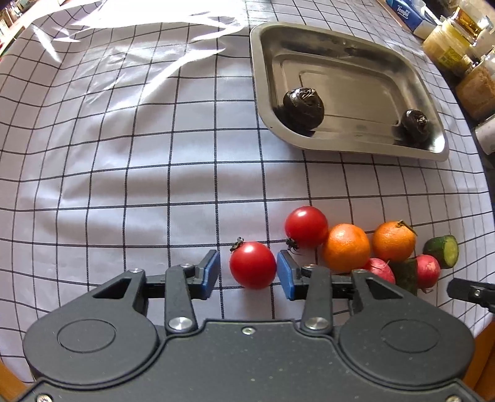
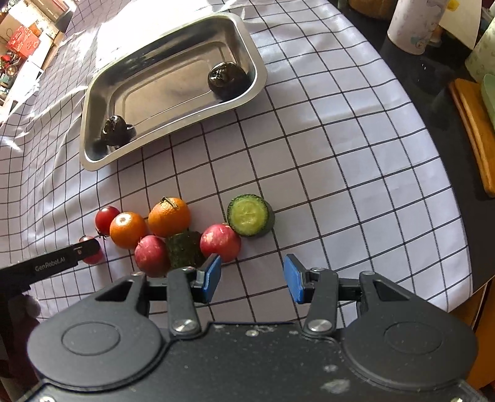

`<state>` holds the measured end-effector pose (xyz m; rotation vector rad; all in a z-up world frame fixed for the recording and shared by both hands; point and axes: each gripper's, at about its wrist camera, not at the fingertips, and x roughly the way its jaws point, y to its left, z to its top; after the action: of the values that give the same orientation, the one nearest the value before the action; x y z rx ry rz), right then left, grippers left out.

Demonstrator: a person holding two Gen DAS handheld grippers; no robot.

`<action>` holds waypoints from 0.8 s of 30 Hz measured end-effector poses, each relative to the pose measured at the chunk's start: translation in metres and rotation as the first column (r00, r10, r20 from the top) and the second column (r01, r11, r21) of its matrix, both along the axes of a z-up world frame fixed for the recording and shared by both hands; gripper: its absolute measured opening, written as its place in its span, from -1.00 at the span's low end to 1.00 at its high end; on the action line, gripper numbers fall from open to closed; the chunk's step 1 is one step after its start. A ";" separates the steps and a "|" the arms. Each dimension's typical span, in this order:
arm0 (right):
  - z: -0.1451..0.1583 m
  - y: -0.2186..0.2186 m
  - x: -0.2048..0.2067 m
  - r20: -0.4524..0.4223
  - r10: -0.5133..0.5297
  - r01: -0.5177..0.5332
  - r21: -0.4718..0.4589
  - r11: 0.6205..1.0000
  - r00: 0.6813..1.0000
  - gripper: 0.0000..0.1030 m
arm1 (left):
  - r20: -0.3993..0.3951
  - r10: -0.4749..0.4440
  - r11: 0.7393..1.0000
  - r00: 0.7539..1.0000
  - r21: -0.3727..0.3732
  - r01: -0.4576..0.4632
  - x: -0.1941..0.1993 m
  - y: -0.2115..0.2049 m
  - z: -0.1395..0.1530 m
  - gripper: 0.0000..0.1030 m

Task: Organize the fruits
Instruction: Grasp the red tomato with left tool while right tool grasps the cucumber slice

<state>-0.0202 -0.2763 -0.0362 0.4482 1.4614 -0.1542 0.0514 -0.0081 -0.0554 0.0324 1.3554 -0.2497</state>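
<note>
My left gripper (image 1: 249, 272) is open, its blue pads on either side of a red cherry tomato (image 1: 252, 265) on the checked cloth; a gap shows at the left pad. A second tomato (image 1: 306, 226), two oranges (image 1: 346, 247) (image 1: 393, 241), two radishes (image 1: 428, 270) and cucumber pieces (image 1: 442, 251) lie to its right. A steel tray (image 1: 427, 92) holds two dark round fruits (image 1: 303, 106) (image 1: 416, 125). My right gripper (image 2: 252, 276) is open and empty, just in front of a radish (image 2: 220, 242) and a cucumber slice (image 2: 250, 215).
Jars and a tissue box (image 1: 405, 14) stand at the table's far right edge. A cup (image 2: 414, 24) and a wooden board (image 2: 473, 130) stand beyond the cloth's right edge. The left gripper (image 2: 88, 247) shows in the right wrist view.
</note>
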 end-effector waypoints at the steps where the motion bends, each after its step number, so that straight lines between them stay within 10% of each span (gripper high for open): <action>1: -0.001 0.000 0.001 -0.002 -0.003 0.003 0.004 1.000 1.000 -0.07 | -0.002 0.000 1.000 1.000 -0.003 0.000 0.000 0.001 0.000 -0.09; 24: -0.021 0.002 0.028 0.021 -0.047 0.048 -0.051 0.998 0.999 -0.07 | -0.027 0.012 0.999 1.000 -0.041 -0.013 -0.005 0.010 -0.005 -0.02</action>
<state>0.0082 -0.2748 -0.0571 0.4415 1.4246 -0.2240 0.0466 0.0021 -0.0601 -0.0137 1.3766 -0.2686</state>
